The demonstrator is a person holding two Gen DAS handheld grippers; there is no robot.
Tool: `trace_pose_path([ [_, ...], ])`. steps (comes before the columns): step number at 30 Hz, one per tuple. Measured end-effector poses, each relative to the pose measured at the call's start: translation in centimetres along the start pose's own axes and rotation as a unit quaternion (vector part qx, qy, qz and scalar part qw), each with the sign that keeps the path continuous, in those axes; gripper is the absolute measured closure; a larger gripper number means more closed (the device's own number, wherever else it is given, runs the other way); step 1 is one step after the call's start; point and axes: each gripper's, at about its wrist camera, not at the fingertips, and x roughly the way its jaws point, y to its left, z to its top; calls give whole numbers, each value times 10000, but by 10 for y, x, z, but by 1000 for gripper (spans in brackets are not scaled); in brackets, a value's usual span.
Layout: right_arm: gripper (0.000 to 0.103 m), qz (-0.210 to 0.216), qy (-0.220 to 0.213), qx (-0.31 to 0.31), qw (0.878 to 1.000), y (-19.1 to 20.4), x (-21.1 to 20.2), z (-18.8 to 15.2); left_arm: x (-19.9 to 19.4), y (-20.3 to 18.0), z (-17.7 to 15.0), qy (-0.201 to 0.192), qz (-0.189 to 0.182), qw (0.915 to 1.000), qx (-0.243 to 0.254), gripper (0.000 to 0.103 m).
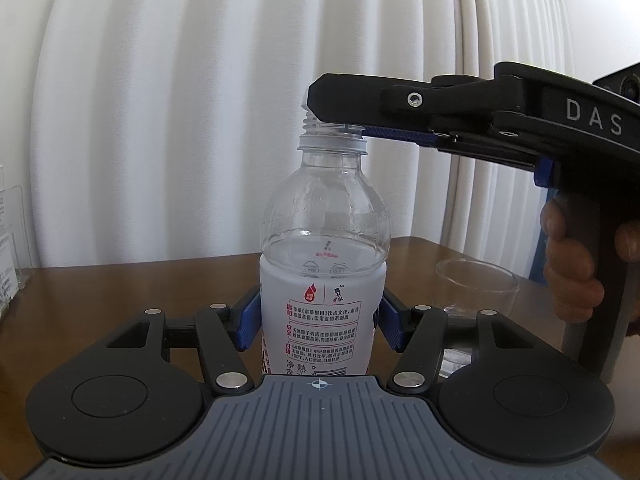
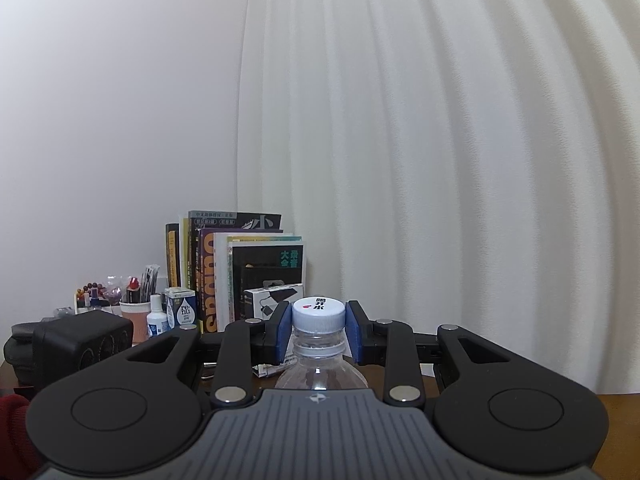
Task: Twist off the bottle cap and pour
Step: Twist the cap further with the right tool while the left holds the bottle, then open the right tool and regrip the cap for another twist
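A clear water bottle (image 1: 324, 220) with a white label stands upright on the brown table (image 1: 120, 292). My left gripper (image 1: 320, 320) is shut on its labelled body, one blue pad on each side. My right gripper (image 1: 320, 110) reaches in level from the right at the bottle's top. In the right wrist view it (image 2: 318, 322) is shut on the white cap (image 2: 318, 314), a blue pad against each side. From the left wrist its black finger hides most of the cap, and bare neck threads (image 1: 310, 122) show just below. An empty clear glass (image 1: 476, 284) stands right of the bottle.
A person's hand (image 1: 568, 264) holds the right gripper's handle. White curtain (image 2: 440, 160) hangs behind the table. Books (image 2: 240, 264), a small box (image 2: 272, 300), a pen cup (image 2: 134, 316) and a black speaker (image 2: 80, 344) crowd the far left. A clear stand (image 1: 10, 248) sits at the left edge.
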Motion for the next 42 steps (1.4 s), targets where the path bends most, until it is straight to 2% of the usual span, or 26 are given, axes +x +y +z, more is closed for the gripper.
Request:
trace_pose_path([
  [9,71,-11,121,-53,9999,2,2,0,-3,3,0,6,-19,10000,9,44],
  [22,71,-34,-21,-107,9999,2,-1,-1,-4,3,1,10,-26,10000,1,44],
  [38,71,-64,47,-152,9999,4,0,-1,-3,1,-1,25,-19,10000,5,44],
  [42,62,-54,89,-261,9996,9,0,-1,-3,2,-2,31,-19,10000,1,44],
])
